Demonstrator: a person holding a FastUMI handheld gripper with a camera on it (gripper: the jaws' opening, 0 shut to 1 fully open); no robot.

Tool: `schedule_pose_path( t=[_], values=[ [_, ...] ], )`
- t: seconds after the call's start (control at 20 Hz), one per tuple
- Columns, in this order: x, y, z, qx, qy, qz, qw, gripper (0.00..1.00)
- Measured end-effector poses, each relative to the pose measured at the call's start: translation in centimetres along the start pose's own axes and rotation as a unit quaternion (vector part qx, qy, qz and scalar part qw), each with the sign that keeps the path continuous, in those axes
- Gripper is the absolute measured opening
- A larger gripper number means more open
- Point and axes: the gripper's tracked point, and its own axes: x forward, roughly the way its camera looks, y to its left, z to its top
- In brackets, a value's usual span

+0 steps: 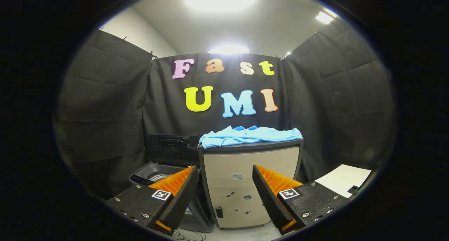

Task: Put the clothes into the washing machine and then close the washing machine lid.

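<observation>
A light blue garment [249, 135] lies spread over the top of a beige cabinet [249, 185], well beyond my fingers. To the cabinet's left stands a grey top-loading washing machine [154, 174] with its dark lid [171, 148] raised upright at the back, so the drum opening shows. My gripper [224, 172] is open, its orange-and-black fingers [177, 190] spread wide with nothing between them. The left finger partly covers the washer's front; the right finger overlaps the cabinet's lower right corner.
Black cloth walls close the booth behind and on both sides. A white sheet or board [345, 180] lies low to the right of the cabinet. Some cables [187, 235] trail on the floor by the washer's base.
</observation>
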Motion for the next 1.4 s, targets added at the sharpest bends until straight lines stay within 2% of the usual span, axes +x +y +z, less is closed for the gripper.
schedule_pose_path(
  t=[0.65,1.4],
  values=[
    [0.6,-0.9,2.7,0.003,-0.011,-0.009,1.000,0.96],
    [10.3,-6.5,8.7,-0.008,-0.015,-0.036,0.999,0.96]
  ],
)
